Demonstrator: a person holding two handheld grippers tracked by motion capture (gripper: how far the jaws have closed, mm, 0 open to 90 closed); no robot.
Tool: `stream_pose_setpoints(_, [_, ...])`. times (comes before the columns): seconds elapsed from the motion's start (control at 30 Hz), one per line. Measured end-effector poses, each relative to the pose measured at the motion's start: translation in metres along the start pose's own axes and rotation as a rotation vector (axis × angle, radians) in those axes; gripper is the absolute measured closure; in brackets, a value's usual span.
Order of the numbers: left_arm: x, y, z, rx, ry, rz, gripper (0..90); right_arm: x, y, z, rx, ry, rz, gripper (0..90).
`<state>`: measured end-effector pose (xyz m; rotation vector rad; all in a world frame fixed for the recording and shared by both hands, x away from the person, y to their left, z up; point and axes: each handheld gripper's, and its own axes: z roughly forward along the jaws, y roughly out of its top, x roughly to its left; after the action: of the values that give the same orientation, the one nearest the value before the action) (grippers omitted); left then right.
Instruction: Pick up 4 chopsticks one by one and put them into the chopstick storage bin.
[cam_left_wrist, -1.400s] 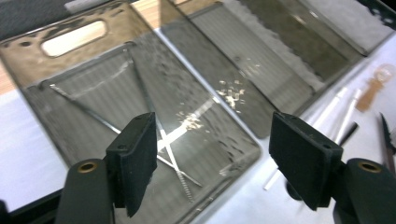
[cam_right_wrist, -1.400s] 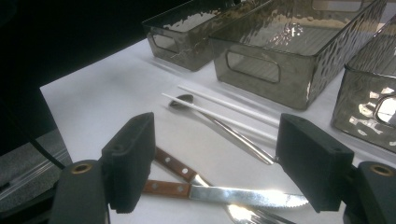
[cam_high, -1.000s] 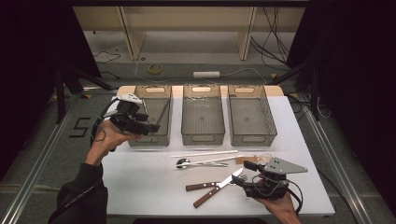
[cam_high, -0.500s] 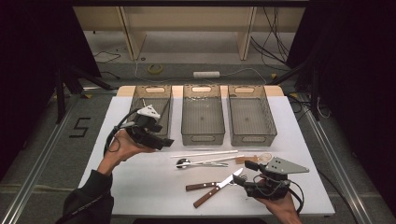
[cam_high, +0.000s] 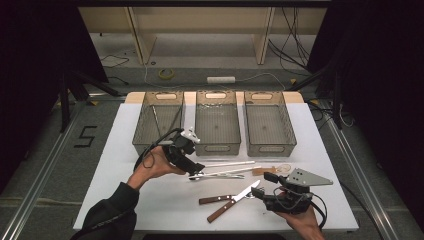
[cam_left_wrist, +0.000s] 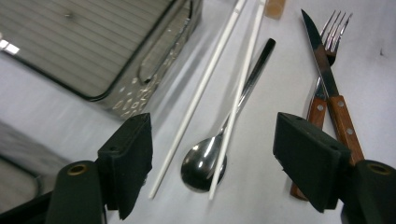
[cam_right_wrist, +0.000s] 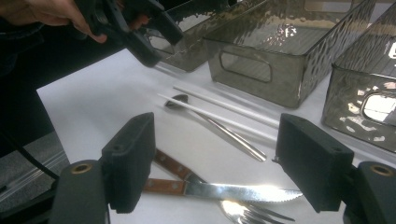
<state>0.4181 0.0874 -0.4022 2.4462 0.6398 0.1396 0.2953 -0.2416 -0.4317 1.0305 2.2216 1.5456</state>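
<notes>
High view: the left gripper (cam_high: 196, 172) hangs over the bowl end of the metal spoon (cam_high: 216, 175), which lies on the white table (cam_high: 125, 165) under a pair of white chopsticks (cam_high: 227, 163), just before the middle bin (cam_high: 217, 123). The right gripper (cam_high: 259, 192) rests at the near right, beside the steak knife (cam_high: 235, 199).

Left gripper view: jaws stand wide apart, nothing gripped (the spoon (cam_left_wrist: 205, 161) bowl and both chopsticks (cam_left_wrist: 201, 88) lie between them on the table). A fork (cam_left_wrist: 334, 32) lies to one side under the knife (cam_left_wrist: 327, 74).

Right gripper view: jaws wide, empty; the knife (cam_right_wrist: 233, 191) lies crosswise below them, the spoon (cam_right_wrist: 215, 126) beyond
</notes>
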Motion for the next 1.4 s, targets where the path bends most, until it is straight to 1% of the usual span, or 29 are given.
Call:
stream_pose_setpoints(0.17, [-0.004, 0.005, 0.016, 0.051, -0.011, 0.037, 30.2, -0.001, 0.000, 0.000, 0.000, 0.001, 0.005, 29.6])
stream_pose_setpoints(0.33, [-0.007, 0.005, 0.031, 0.082, -0.014, 0.051, 31.2, -0.001, -0.001, 0.000, 0.002, 0.001, 0.007, 29.6])
stream_pose_setpoints(0.43, [-0.009, 0.005, 0.037, 0.100, -0.023, 0.053, 31.7, -0.001, 0.000, 0.000, 0.002, 0.000, 0.008, 29.6])
stream_pose_setpoints(0.47, [-0.009, 0.005, 0.039, 0.107, -0.024, 0.060, 32.0, -0.001, 0.000, 0.000, 0.003, -0.001, 0.008, 29.6])
stream_pose_setpoints(0.63, [-0.009, 0.005, 0.045, 0.126, -0.022, 0.065, 32.7, -0.001, -0.001, 0.000, 0.003, -0.003, 0.008, 29.6])
stream_pose_setpoints(0.8, [-0.011, 0.005, 0.051, 0.149, -0.016, 0.083, 34.5, -0.001, -0.001, 0.000, 0.004, -0.004, 0.009, 29.6])
stream_pose_setpoints(0.83, [-0.011, 0.005, 0.053, 0.148, -0.014, 0.080, 34.8, -0.001, -0.001, 0.000, 0.006, -0.004, 0.008, 29.6])
stream_pose_setpoints(0.93, [-0.012, 0.007, 0.055, 0.158, -0.018, 0.096, 36.8, -0.001, -0.001, 0.000, 0.005, -0.004, 0.008, 29.6])
stream_pose_setpoints(1.13, [-0.015, 0.009, 0.060, 0.176, -0.025, 0.124, 43.4, -0.001, -0.001, 0.000, 0.005, -0.005, 0.009, 29.6])
stream_pose_setpoints(1.27, [-0.014, 0.011, 0.064, 0.180, -0.030, 0.131, 48.2, -0.001, -0.001, 0.000, 0.004, -0.004, 0.008, 29.6])
stream_pose_setpoints(1.4, [-0.015, 0.012, 0.070, 0.200, -0.037, 0.147, 53.2, -0.001, -0.001, 0.000, 0.005, -0.005, 0.009, 29.7])
